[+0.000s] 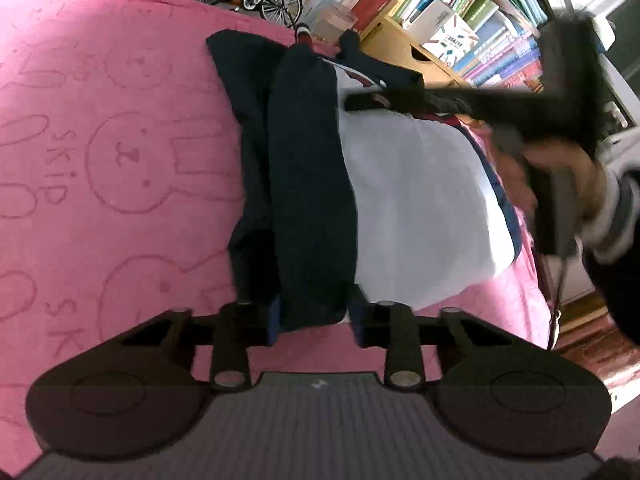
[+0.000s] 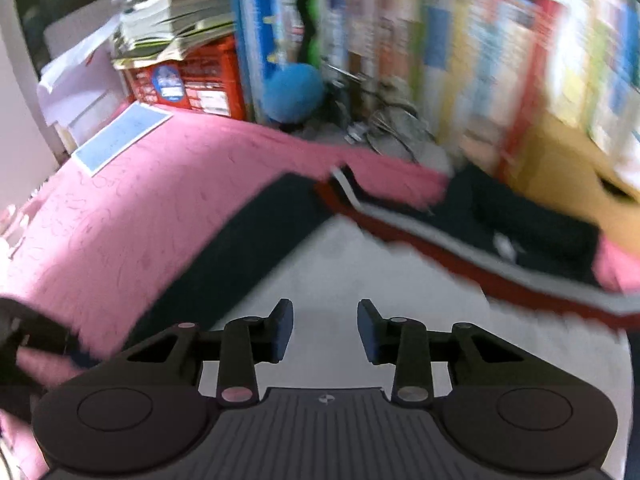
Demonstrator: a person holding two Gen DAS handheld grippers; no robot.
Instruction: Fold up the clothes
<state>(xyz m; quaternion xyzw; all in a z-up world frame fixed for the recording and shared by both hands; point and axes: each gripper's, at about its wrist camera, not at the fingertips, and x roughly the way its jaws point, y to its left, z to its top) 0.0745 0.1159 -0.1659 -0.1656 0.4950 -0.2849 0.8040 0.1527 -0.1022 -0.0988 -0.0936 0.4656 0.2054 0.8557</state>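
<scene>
Nearest in the left wrist view, the left gripper (image 1: 314,322) has its blue pads either side of a navy sleeve (image 1: 308,184), pinching its near end. The sleeve lies folded along the garment (image 1: 416,200), a white-bodied top with navy and red trim spread on the pink bedcover (image 1: 120,160), its long axis running away toward the bookshelf (image 1: 440,4). The right gripper (image 2: 325,330) hovers over the white panel, jaws apart, holding nothing
</scene>
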